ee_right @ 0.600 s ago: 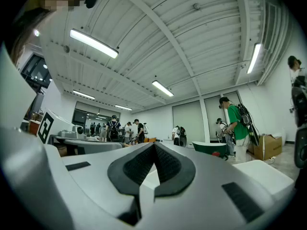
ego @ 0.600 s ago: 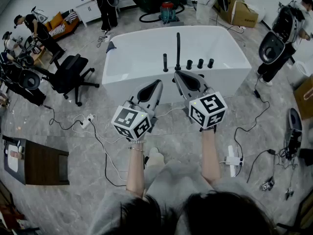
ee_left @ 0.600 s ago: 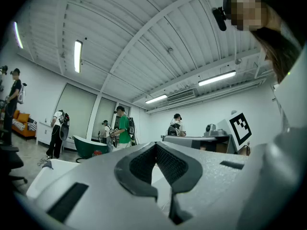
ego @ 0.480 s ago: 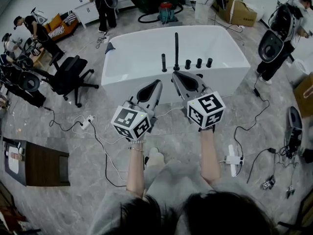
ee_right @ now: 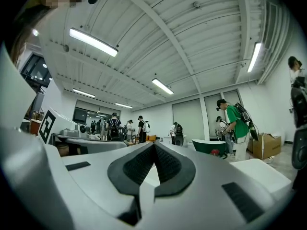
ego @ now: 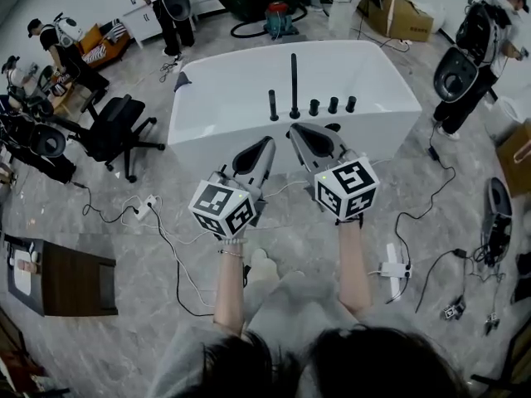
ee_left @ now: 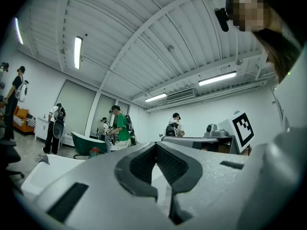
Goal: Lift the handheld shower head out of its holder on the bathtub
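Grey floor [ego: 133, 305], white oval bathtub [ego: 207, 89]: its slim black handheld shower head [ego: 273, 104] stands unlifted, while left tongs [ego: 267, 140] and right tongs [ego: 296, 128] hang short, pressed together, empty.

Bright, even indoor light; fisheye bend at edges.
Long white fluorescent ceiling tubes [ee_right: 93, 42] glare mildly (black vignette in gripper-view corners); faint shadows on pale grey floor [ego: 133, 347].

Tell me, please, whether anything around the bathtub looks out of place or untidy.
The shower head stands upright in place on the tub, and nothing there looks askew. Only the floor is untidy: loose cables and a power strip lie across it near the person's feet.
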Action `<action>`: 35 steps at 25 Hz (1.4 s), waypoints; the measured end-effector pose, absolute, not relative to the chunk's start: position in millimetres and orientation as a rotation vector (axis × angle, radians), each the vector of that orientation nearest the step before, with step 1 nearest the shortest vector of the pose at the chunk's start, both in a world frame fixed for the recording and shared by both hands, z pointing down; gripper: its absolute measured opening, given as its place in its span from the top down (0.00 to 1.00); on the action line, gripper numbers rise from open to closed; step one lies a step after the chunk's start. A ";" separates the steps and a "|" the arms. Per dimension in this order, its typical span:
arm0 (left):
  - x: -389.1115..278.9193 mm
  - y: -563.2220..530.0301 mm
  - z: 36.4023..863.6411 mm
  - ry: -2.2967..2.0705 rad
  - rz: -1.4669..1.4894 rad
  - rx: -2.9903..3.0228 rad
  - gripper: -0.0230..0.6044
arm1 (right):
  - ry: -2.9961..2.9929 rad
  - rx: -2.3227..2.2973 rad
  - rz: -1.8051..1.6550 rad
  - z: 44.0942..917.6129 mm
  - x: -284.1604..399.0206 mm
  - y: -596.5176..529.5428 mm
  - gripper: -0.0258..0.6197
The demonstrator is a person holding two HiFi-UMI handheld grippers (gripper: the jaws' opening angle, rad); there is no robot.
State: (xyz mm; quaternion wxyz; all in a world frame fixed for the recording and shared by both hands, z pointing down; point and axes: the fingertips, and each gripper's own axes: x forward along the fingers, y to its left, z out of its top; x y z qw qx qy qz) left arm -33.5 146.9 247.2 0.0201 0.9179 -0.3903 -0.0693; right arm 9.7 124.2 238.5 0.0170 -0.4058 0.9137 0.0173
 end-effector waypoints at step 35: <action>-56.3 -58.6 271.3 -1.157 -0.185 2.797 0.96 | 2.905 -1.287 -0.008 267.8 -13.3 -81.0 0.96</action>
